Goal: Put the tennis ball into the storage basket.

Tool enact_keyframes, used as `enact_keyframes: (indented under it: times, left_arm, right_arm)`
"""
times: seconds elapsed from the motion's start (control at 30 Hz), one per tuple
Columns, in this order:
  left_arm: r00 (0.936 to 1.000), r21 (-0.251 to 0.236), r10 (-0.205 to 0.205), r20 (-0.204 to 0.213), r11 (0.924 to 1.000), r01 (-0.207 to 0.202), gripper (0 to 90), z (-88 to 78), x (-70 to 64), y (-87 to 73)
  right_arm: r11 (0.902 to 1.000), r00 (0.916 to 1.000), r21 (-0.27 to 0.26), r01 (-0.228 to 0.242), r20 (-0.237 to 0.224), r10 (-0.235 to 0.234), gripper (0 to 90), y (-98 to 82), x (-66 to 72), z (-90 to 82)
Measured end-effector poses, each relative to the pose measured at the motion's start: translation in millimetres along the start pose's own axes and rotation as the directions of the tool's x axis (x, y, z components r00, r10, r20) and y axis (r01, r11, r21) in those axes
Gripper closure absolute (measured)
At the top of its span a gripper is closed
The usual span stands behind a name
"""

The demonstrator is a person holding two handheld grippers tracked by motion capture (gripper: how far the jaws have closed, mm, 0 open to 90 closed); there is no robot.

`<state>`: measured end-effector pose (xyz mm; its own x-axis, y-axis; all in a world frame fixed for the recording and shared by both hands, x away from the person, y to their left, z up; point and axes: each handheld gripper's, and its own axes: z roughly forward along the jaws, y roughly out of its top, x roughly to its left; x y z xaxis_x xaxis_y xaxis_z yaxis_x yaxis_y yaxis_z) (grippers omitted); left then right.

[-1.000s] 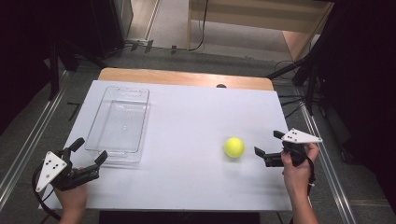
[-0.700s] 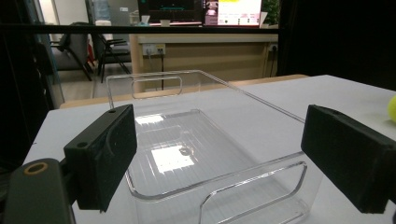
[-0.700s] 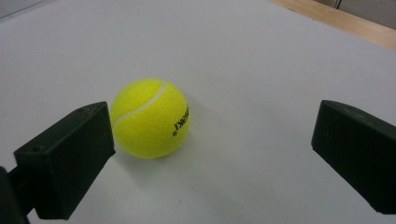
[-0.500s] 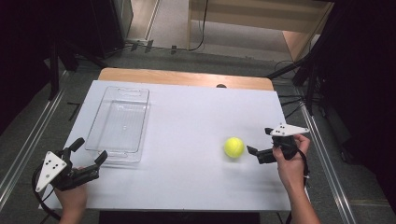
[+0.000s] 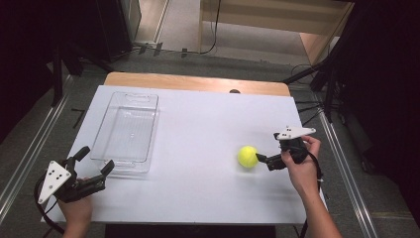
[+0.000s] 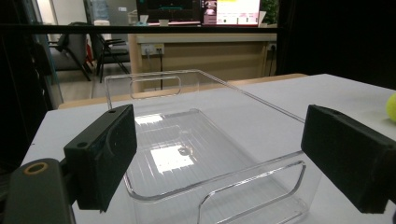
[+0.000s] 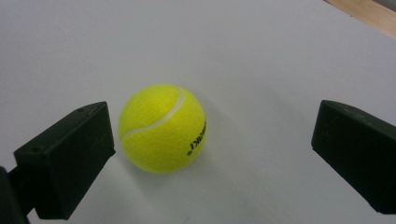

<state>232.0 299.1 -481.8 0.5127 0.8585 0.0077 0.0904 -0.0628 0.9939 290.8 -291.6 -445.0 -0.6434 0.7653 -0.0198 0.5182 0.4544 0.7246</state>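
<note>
Tennis ball [image 7: 162, 128] on table [image 5: 198, 198] | right gripper [image 7: 210, 154] fingers wide, flanking | left gripper [image 6: 224, 163] wide

Beside the clear tray [image 6: 205, 154], the tennis ball [image 6: 391, 106] was cut off by the left gripper view's right edge — a sliver showed. Its black print [image 7: 198, 139] stayed unreadable — too small.
</note>
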Motion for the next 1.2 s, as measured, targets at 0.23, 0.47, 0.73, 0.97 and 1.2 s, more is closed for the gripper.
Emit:
enact_keyframes:
  times: [0.23,0.47,0.73,0.97,1.2]
  left_arm:
    - [1.0000,0.000,-0.002,0.000,1.0000,0.002,11.1,-0.2,0.0,0.0]
    - [1.0000,0.001,-0.003,0.000,1.0000,0.003,11.0,-0.3,0.0,0.1]
    - [1.0000,0.001,-0.003,0.001,1.0000,0.003,11.1,-0.2,0.3,0.1]
    - [1.0000,0.000,-0.005,0.001,1.0000,0.005,11.1,-0.5,0.5,0.1]
    - [1.0000,-0.001,-0.006,0.002,1.0000,0.006,11.1,-0.4,0.4,0.1]
  right_arm:
    - [0.9986,0.9998,0.052,0.009,-0.020,-0.008,0.0,6.7,1.5,9.5]
    - [0.9958,0.9993,0.090,0.017,-0.034,-0.014,0.0,10.5,2.8,16.2]
    - [0.9889,0.9971,0.141,0.047,-0.066,-0.038,0.0,16.0,4.4,26.7]
    - [0.9793,0.9953,0.194,0.060,-0.087,-0.043,0.0,17.7,6.7,36.0]
    - [0.9703,0.9932,0.234,0.060,-0.111,-0.034,5.9,18.5,9.8,43.8]
